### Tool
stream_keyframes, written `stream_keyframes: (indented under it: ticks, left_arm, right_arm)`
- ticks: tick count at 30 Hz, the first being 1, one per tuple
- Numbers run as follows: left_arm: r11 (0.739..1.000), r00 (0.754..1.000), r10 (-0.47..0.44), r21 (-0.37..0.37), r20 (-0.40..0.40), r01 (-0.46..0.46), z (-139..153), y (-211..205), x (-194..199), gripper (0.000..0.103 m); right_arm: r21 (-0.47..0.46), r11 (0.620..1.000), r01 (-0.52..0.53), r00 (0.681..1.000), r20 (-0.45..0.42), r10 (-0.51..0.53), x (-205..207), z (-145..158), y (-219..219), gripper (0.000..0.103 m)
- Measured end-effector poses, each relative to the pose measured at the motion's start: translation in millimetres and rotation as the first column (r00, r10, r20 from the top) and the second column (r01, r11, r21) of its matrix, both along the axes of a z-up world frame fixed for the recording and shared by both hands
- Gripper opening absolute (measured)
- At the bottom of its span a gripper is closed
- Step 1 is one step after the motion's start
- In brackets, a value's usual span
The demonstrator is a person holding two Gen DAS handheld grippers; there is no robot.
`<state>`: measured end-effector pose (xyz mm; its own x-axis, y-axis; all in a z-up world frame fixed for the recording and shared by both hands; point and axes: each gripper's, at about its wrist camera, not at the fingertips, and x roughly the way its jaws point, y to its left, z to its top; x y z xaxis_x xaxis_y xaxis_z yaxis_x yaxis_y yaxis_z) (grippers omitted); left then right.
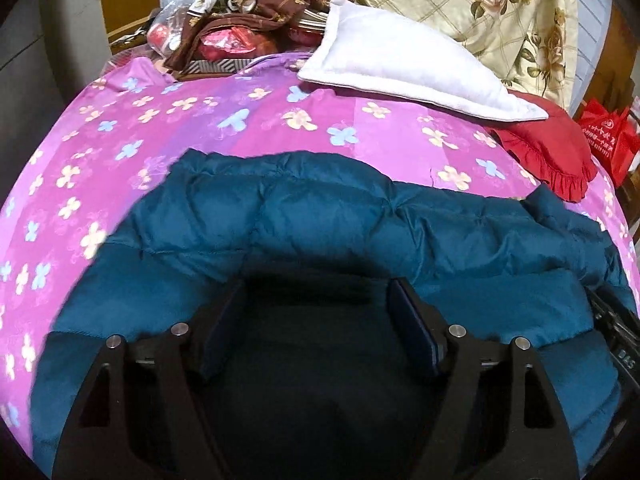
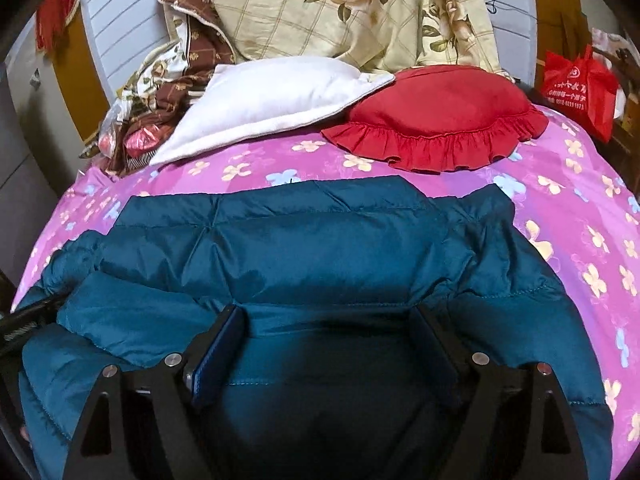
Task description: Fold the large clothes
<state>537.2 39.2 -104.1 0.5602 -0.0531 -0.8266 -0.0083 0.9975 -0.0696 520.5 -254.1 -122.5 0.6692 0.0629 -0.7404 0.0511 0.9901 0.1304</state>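
A teal quilted puffer jacket (image 1: 320,220) lies spread on a pink flowered bed cover (image 1: 120,128); it also shows in the right wrist view (image 2: 320,240). My left gripper (image 1: 318,292) is open, its jaws wide apart just above the jacket's near part, with dark shadow between them. My right gripper (image 2: 332,320) is open too, jaws wide over a stitched hem of the jacket. The right gripper's body shows at the right edge of the left wrist view (image 1: 616,332). Neither gripper holds fabric.
A white pillow (image 2: 272,96) and a red frilled cushion (image 2: 440,116) lie beyond the jacket. A floral quilt (image 2: 340,8) and brown bedding (image 1: 248,12) are piled at the headboard. A red bag (image 2: 576,88) stands at the far right beside the bed.
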Motion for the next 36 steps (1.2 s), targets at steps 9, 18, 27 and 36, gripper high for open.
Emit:
stream_keyframes:
  ticks: [9, 18, 27, 36]
  left_arm:
    - [0.99, 0.993, 0.109, -0.094, 0.051, -0.104, 40.8, 88.5, -74.3, 0.074]
    - [0.96, 0.982, 0.187, -0.205, -0.033, -0.189, -4.5, 152.0, -92.7, 0.085]
    - [0.946, 0.974, 0.223, -0.231, -0.04, -0.226, 17.6, 160.5, -126.5, 0.086]
    - [0.976, 0.97, 0.219, -0.037, 0.109, -0.216, 65.2, 147.6, -238.6, 0.086]
  right_arm:
    - [-0.031, 0.999, -0.007, 0.996, 0.088, 0.01, -97.3, 40.0, -13.3, 0.082]
    - [-0.039, 0.993, 0.111, 0.99, 0.093, -0.107, -136.9, 11.5, -70.1, 0.084]
    - [0.103, 0.98, 0.171, 0.983, 0.044, -0.176, -158.6, 26.4, -90.0, 0.086]
    - [0.072, 0.99, 0.121, 0.99, 0.06, -0.125, -275.6, 51.0, -81.4, 0.086]
